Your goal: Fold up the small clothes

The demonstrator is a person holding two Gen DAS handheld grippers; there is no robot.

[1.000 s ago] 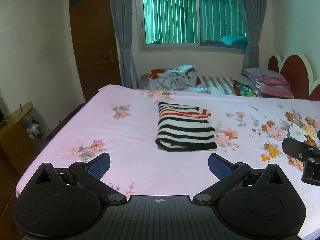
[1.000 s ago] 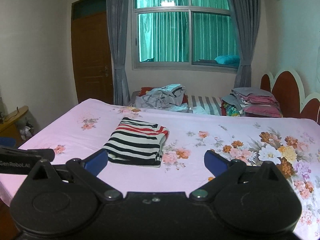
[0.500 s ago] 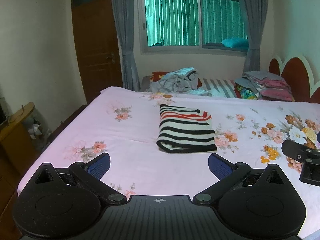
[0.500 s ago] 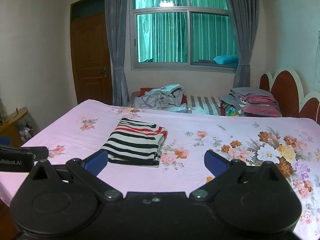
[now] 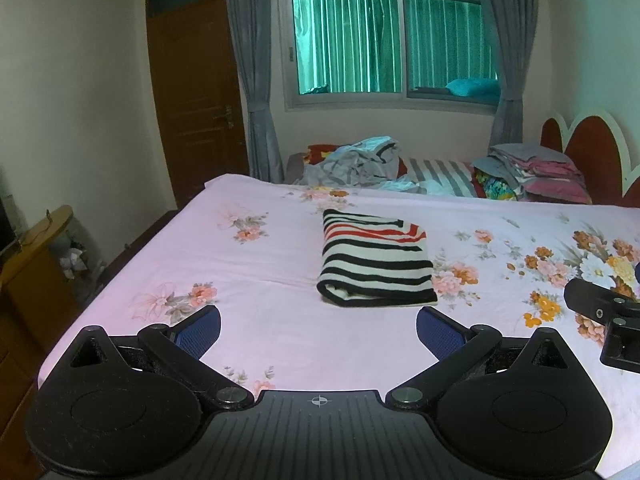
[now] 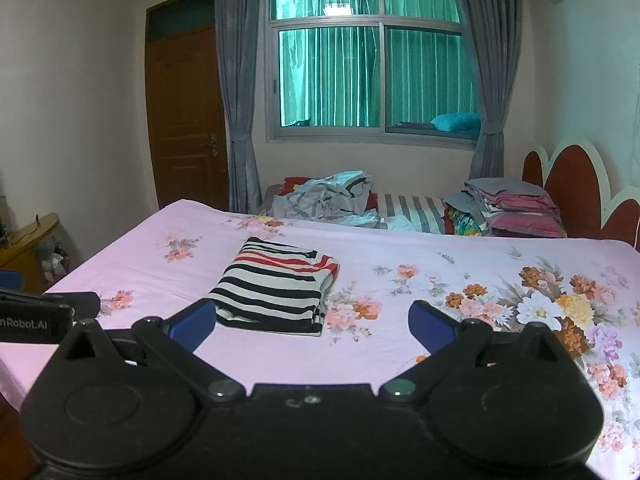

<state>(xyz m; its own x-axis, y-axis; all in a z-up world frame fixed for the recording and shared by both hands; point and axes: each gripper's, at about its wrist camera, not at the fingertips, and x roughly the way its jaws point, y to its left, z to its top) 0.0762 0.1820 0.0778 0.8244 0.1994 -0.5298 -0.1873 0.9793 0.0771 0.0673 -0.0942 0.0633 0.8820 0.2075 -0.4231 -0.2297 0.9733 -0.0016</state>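
A folded striped garment, white with black and red stripes, lies flat on the pink floral bedsheet. It also shows in the right wrist view. My left gripper is open and empty, held back above the bed's near edge, short of the garment. My right gripper is open and empty too, held near the garment's front edge. Part of the right gripper shows at the right of the left wrist view.
A heap of unfolded grey clothes lies beyond the far bed edge. A stack of folded pink and grey clothes sits by the red headboard. A wooden cabinet stands left of the bed.
Both grippers have tilted and drawn back a little from the bed, still open. The folded striped garment has not moved.
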